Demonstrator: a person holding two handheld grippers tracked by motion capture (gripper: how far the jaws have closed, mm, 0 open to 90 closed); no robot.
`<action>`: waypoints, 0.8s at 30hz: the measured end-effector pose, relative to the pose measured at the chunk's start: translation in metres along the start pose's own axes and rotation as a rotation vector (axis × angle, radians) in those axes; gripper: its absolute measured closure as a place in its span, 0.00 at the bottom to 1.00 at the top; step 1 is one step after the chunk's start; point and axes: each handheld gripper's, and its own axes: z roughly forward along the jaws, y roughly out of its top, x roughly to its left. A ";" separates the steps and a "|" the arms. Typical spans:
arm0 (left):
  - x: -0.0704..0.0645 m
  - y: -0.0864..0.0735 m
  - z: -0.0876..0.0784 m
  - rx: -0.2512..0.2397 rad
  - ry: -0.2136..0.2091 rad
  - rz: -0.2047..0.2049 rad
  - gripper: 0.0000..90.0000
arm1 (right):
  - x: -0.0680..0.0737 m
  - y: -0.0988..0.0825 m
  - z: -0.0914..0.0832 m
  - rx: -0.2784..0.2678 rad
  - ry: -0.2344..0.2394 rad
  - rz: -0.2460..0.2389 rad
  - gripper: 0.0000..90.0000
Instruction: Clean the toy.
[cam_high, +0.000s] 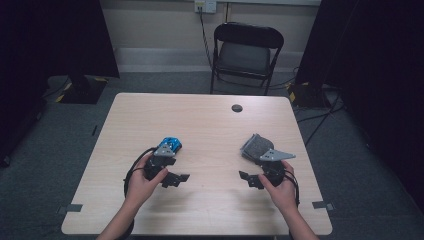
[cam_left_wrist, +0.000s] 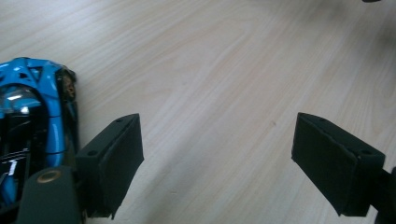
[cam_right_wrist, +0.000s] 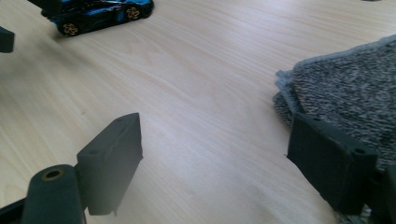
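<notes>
High view: pale wooden table (cam_high: 210, 125), black folding chair (cam_high: 247, 50) behind, both grippers' fingers spread, empty.

Both your grippers sit low, jaws spread wide and holding nothing.

Your left hand (cam_high: 141, 181) grips the left gripper (cam_high: 176, 178) with its jaws aimed toward the middle; your right hand (cam_high: 280, 190) holds the right gripper (cam_high: 248, 178) the mirrored way, so the two point inward at each other. Both forearms enter from the bottom edge.
</notes>
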 end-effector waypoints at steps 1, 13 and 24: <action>-0.002 0.000 0.001 0.007 -0.005 0.005 0.18 | 0.001 0.000 0.000 0.001 0.006 -0.002 0.20; -0.018 -0.007 0.012 0.034 -0.049 0.048 0.18 | 0.014 -0.010 0.002 0.021 0.055 -0.028 0.21; -0.028 -0.012 0.015 0.025 -0.063 0.071 0.18 | 0.023 -0.020 0.002 0.043 0.089 -0.049 0.21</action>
